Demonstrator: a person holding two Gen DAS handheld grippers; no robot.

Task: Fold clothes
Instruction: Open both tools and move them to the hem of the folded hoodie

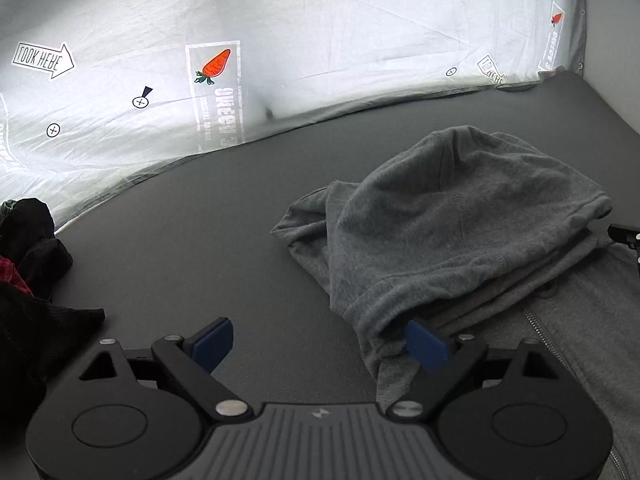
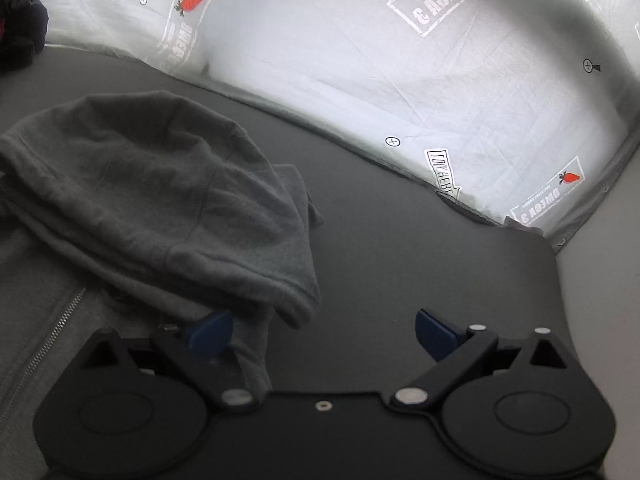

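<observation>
Lying on the dark grey mat, a grey zip-up hoodie is seen at the right of the left wrist view and at the left of the right wrist view, its hood turned down over the chest so that the hood's hemmed edge faces the cameras and the zipper runs toward the lower corner. The left gripper is held wide open at the bottom of its frame, with nothing clamped; its right blue pad is just at or under the hood's lower edge, while the other pad sits over bare mat. The right gripper is likewise spread wide and holds nothing, its left blue pad tucked beside the hood's fold. A white printed sheet fills the upper part of both views, and a pile of dark clothes is seen at the left edge of the left wrist view. The hood fold appears to be laid, and the step in hand is judged to be the start of the next fold; a firm pinch on the body's side edges or sleeves, which lie mostly out of frame, is likely called for next.
</observation>
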